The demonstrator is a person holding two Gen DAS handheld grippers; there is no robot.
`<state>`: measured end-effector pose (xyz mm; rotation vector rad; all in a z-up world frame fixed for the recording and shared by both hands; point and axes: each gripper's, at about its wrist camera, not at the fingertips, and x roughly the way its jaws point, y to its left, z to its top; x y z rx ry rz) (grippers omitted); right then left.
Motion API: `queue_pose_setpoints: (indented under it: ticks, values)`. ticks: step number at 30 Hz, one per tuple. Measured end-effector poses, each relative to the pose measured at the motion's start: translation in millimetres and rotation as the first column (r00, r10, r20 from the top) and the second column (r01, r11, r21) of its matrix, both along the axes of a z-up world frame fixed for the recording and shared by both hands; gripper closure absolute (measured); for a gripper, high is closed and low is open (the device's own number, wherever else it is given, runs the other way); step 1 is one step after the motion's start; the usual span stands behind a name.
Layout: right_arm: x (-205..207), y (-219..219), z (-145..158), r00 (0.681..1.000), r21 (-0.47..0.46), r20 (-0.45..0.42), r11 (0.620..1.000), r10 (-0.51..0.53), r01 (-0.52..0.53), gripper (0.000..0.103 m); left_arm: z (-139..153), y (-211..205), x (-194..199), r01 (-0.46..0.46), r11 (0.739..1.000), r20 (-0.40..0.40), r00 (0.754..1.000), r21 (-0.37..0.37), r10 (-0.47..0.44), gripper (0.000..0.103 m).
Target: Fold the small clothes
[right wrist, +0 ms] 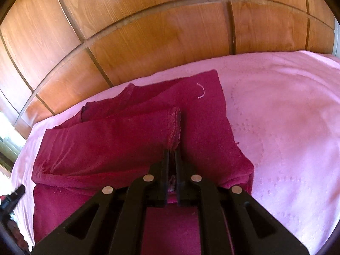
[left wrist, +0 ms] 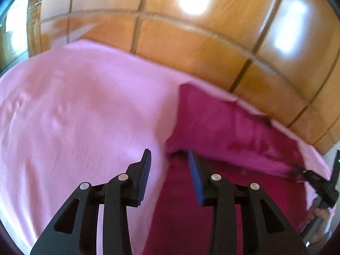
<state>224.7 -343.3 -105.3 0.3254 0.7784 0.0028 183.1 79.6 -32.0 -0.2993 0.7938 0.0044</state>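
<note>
Left wrist: left gripper (left wrist: 170,159) hangs with jaws apart, nothing between them, over the edge of the dark red garment (left wrist: 233,127) on the pink sheet (left wrist: 74,106) | Right wrist: right gripper (right wrist: 172,155) clenched on the garment's folded sleeve cuff (right wrist: 175,125), wooden panelling (right wrist: 148,31) behind.

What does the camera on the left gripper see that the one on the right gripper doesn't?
Only the left view shows the left gripper with its jaws apart and nothing between them, over the edge of the dark red garment.

Only the right view shows the right gripper shut on a folded-over flap's hem, and a white thread.

Both show the pink sheet and wooden panels.
</note>
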Motion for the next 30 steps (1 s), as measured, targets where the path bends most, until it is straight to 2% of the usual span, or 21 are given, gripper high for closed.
queue_pose_setpoints:
  ticks: [2, 4, 6, 7, 9, 10, 12, 16, 18, 21, 24, 30]
  values:
    - [-2, 2, 5, 1.0, -0.037, 0.014, 0.999, -0.008, 0.008, 0.099, 5, -11, 5, 0.054, 0.999, 0.021, 0.998, -0.009, -0.053, 0.056]
    - [-1, 2, 4, 1.0, -0.055, 0.008, 0.998, -0.014, 0.015, 0.099, 2, -26, 20, 0.124, 0.992, 0.007, 0.992, -0.019, -0.124, 0.056]
    - [4, 3, -2, 1.0, -0.058, -0.014, 0.998, -0.008, 0.007, 0.098, -12, -44, 34, 0.177, 0.984, -0.058, 0.983, 0.006, -0.176, 0.056]
    - [7, 2, -8, 0.999, -0.06, -0.033, 0.998, -0.014, 0.012, 0.097, -26, -53, 42, 0.19, 0.982, -0.117, 0.976, 0.023, -0.186, 0.056]
    - [3, 1, -6, 1.0, -0.063, -0.023, 0.998, -0.018, 0.017, 0.094, -49, -62, 45, 0.208, 0.978, -0.185, 0.962, 0.026, -0.2, 0.056]
    - [-1, 2, -1, 0.999, -0.079, -0.017, 0.996, -0.03, 0.028, 0.09, -50, -66, 40, 0.209, 0.976, -0.162, 0.967, 0.057, -0.197, 0.056]
    - [-11, 6, 12, 0.999, -0.11, 0.022, 0.993, -0.045, 0.047, 0.067, -47, -72, 31, 0.224, 0.97, -0.143, 0.967, 0.093, -0.21, 0.056]
    - [-32, 32, 43, 0.991, -0.108, 0.128, 0.994, 0.032, -0.018, 0.06, -27, -59, 17, 0.211, 0.977, -0.063, 0.976, 0.01, -0.21, 0.056]
    - [-30, 52, 47, 0.987, -0.104, 0.135, 0.992, 0.09, -0.076, 0.058, -12, -44, 16, 0.178, 0.983, -0.01, 0.984, -0.051, -0.179, 0.056]
    - [-19, 76, 41, 0.983, -0.1, 0.114, 0.986, 0.145, -0.134, 0.058, 4, -19, 33, 0.104, 0.989, 0.01, 0.995, -0.107, -0.103, 0.056]
    - [-6, 90, 30, 0.984, -0.118, 0.081, 0.982, 0.161, -0.151, 0.056, 4, 3, 59, 0.063, 0.986, -0.029, 0.997, -0.152, -0.068, 0.056]
    - [0, 80, 16, 0.991, -0.123, 0.051, 0.986, 0.123, -0.116, 0.054, -34, 30, 134, 0.023, 0.954, -0.189, 0.978, -0.299, -0.083, 0.056]
